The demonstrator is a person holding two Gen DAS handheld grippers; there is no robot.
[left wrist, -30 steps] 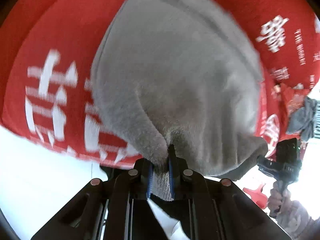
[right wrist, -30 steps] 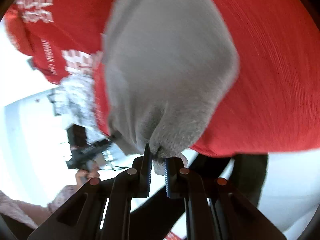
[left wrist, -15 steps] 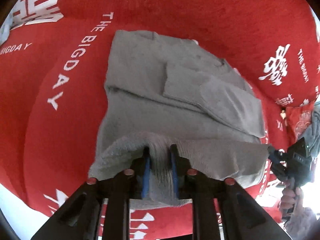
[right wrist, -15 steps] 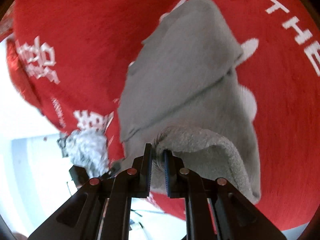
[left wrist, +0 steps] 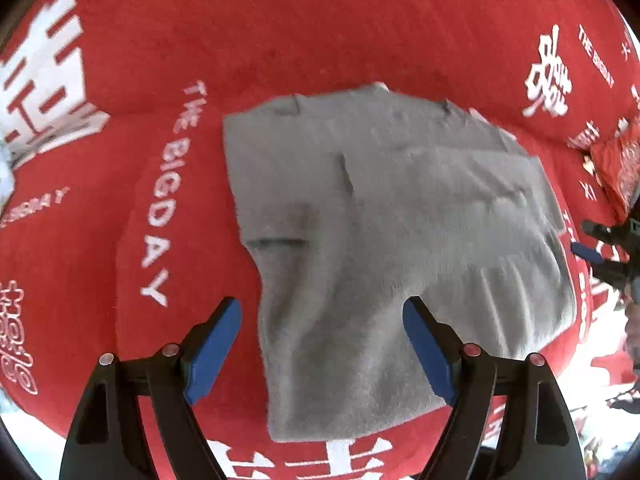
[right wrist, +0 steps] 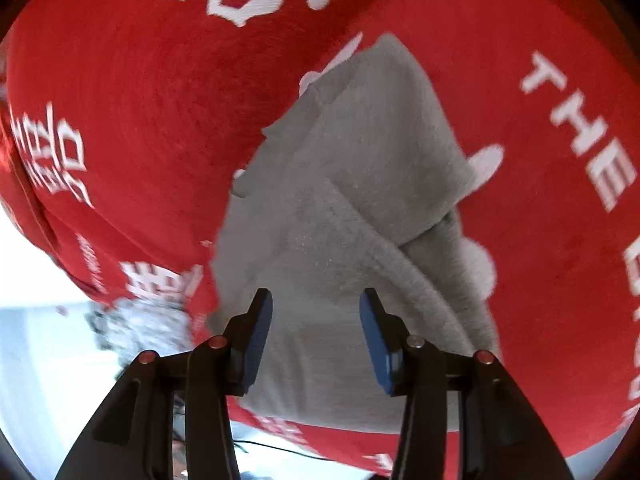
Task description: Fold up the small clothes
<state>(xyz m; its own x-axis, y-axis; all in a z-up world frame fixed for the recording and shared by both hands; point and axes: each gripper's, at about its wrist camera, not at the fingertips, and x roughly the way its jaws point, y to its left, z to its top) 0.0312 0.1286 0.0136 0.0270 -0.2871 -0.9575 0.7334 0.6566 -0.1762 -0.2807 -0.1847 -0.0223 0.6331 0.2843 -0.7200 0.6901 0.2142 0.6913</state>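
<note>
Red cloth [left wrist: 320,32] printed with white lettering covers the desk, and a folded grey garment [left wrist: 380,240] lies flat on it. Both the left claw [left wrist: 322,344] and the right claw [right wrist: 316,332] are opening above its near edge, gripping nothing.

Each wrist camera looks steeply down along its own blue-padded fingers from close above, the left view onto one end, the right onto the other, of the shared grey garment [left wrist: 384,248] [right wrist: 360,220] on the red cloth [left wrist: 320,32] [right wrist: 140,100].
</note>
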